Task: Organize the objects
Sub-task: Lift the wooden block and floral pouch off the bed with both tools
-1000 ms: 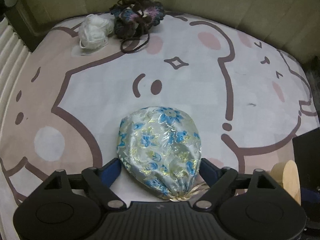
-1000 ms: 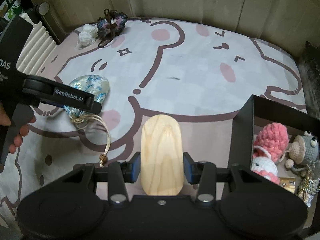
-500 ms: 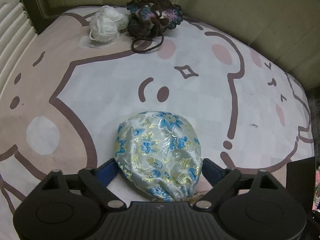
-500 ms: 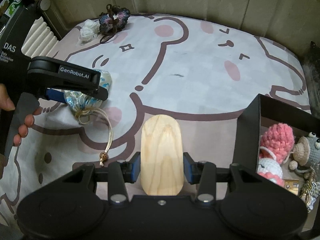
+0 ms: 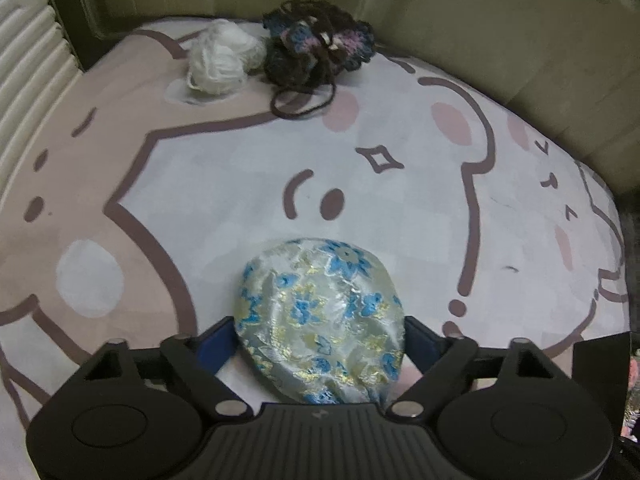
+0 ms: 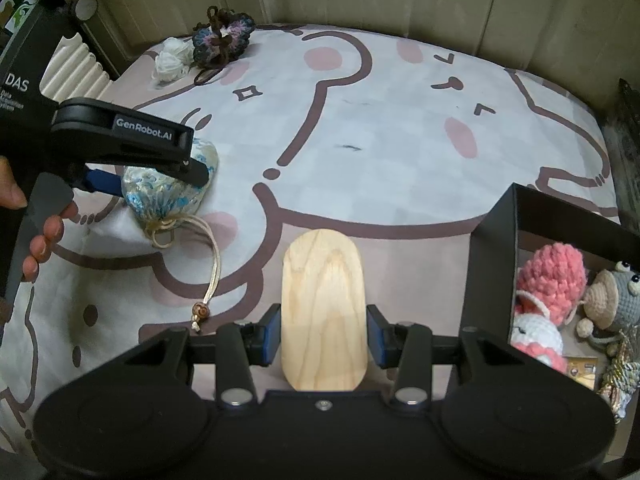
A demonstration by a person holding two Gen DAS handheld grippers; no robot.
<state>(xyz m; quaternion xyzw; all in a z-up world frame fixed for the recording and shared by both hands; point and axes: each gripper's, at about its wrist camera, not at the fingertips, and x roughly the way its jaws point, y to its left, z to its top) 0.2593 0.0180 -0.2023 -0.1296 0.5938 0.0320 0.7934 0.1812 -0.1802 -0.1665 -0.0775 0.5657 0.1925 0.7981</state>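
- My right gripper [image 6: 323, 330] is closed on a pale oval slab of wood [image 6: 323, 308], its blue pads pressed against the slab's two long sides; the rounded far end points away from me, above the cartoon-bear printed mat [image 6: 400, 152].
- Just right of that, an open black box [image 6: 494, 256] sits on the mat. Inside it I see a pink crocheted ball [image 6: 552, 276], a pink-and-white knitted toy [image 6: 538, 338] and a grey crocheted figure with bulging eyes [image 6: 618, 292], packed close together.
- My left gripper [image 5: 320, 344] clamps a silver brocade pouch with blue and gold flowers [image 5: 318, 320] by its sides, near the gathered neck.
- From the right wrist view, the pouch [image 6: 172, 190] is at the left of the mat, with my left hand [image 6: 40, 236] on the gripper's handle. I cannot tell whether the pouch rests on the mat or hangs just above it.
- A cream drawstring cord with a brown bead [image 6: 200, 310] trails from the pouch's tied neck toward me across the mat.
- Beyond the pouch lies a stretch of mat [image 5: 240, 168] printed with brown outlines and pink cheeks.
- At the far edge a ball of white yarn [image 5: 224, 58] touches a dark crocheted flower piece with blue and purple petals [image 5: 320, 46], from which a brown yarn loop spills onto the mat.
- Behind them rises a beige cushioned back [image 5: 500, 40].
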